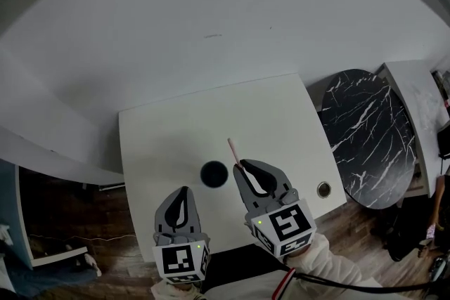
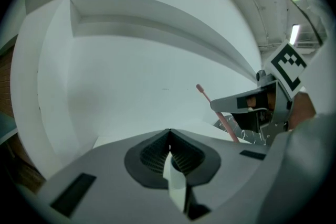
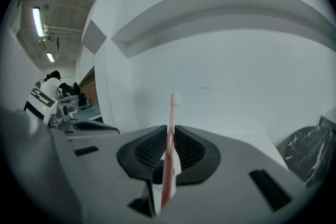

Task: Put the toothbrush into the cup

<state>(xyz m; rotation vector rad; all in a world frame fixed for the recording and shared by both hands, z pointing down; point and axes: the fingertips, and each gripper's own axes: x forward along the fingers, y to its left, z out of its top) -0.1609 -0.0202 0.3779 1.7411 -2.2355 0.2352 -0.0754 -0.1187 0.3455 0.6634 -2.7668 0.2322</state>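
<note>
A pink toothbrush point(image 1: 233, 150) is clamped between the jaws of the right gripper point(image 1: 243, 166), its bristle end pointing to 11 o'clock over the white table point(image 1: 176, 130). The dark cup point(image 1: 214, 173) stands at the gripper's 9 o'clock (just beside its tips). At the cup's 7 o'clock the left gripper point(image 1: 184, 192) hovers, jaws together and empty. A black marble table point(image 1: 369, 137) lies at 3 o'clock.

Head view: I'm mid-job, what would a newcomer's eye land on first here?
The pink toothbrush is clamped in the right gripper, its head sticking out past the jaws, just up and right of the dark cup on the white table. The left gripper hangs shut and empty at the cup's lower left. A black marbled round table stands at the right.
</note>
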